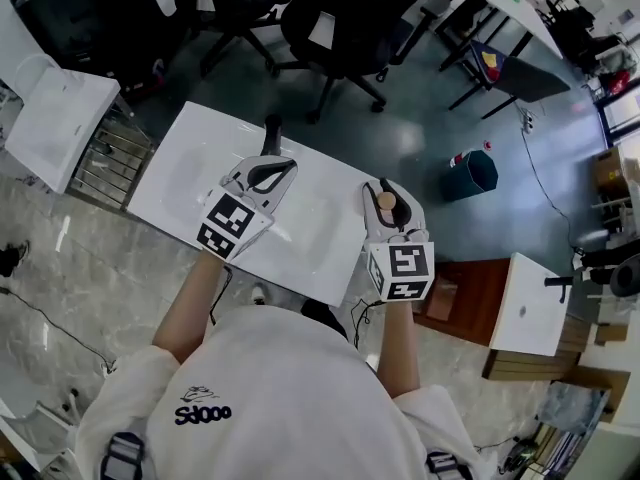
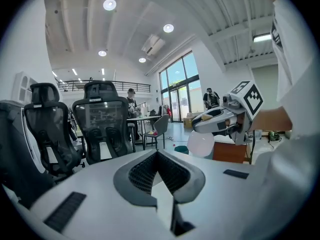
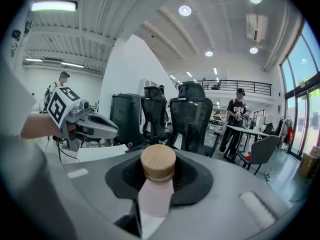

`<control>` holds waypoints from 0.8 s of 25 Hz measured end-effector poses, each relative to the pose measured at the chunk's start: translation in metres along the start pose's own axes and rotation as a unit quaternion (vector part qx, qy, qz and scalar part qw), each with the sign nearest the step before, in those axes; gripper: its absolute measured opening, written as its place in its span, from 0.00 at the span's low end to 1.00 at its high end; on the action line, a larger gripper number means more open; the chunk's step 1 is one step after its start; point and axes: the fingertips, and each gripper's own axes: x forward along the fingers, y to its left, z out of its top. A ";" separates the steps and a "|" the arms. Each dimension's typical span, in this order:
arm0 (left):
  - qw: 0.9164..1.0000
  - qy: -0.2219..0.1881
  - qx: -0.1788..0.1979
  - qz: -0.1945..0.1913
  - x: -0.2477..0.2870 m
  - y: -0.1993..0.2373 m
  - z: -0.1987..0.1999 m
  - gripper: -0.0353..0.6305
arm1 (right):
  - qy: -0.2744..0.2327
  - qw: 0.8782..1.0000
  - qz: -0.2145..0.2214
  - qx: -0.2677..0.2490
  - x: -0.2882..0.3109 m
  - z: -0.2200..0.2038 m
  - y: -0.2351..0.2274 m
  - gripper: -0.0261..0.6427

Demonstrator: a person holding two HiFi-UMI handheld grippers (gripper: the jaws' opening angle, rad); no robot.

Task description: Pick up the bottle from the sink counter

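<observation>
Two grippers show, one in each hand, each with one marker cube: the left cube (image 1: 232, 223) sits left of centre in the head view, the right cube (image 1: 402, 268) right of centre. The left gripper (image 1: 270, 171) has its jaws together with nothing between them. The right gripper (image 1: 392, 208) is clamped on the only bottle (image 3: 156, 189), a pale pink one with a round wooden cap (image 3: 158, 162). The bottle stands upright between the pads, off the surface, at the right edge of the counter in the head view.

One white counter (image 1: 190, 173) lies slantwise across the middle of that view, its top bare and glossy. Behind it, in the upper part of the frame, stand at least two black office chairs (image 1: 330, 28). One teal bin (image 1: 470, 173) stands on the dark floor at the upper right, and one wooden cabinet with a white top (image 1: 525, 303) is at the right edge. Pale marbled tiles (image 1: 80, 288) cover the floor at the lower left.

The gripper views show a tall white hall with round ceiling lights, large windows and a railed balcony. Two people (image 3: 240, 115) stand in the background of each view.
</observation>
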 end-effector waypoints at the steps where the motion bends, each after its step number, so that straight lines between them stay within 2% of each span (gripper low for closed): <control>1: 1.000 -0.008 0.003 -0.005 0.001 -0.002 0.005 0.06 | -0.004 1.000 -0.004 -0.001 -0.004 0.004 0.001 0.21; 4: 0.999 -0.031 0.012 -0.023 0.002 -0.006 0.019 0.06 | -0.012 1.000 -0.016 -0.001 -0.016 0.014 0.003 0.21; 7: 0.999 -0.024 0.015 -0.035 -0.001 -0.010 0.020 0.06 | -0.015 1.000 -0.025 0.004 -0.025 0.019 0.005 0.21; 10: 0.998 -0.042 0.018 -0.043 -0.002 -0.014 0.029 0.06 | -0.015 0.999 -0.034 0.010 -0.033 0.022 0.006 0.21; 20: 0.997 -0.060 0.011 -0.056 -0.009 -0.018 0.039 0.06 | -0.026 0.999 -0.043 0.008 -0.055 0.038 0.012 0.21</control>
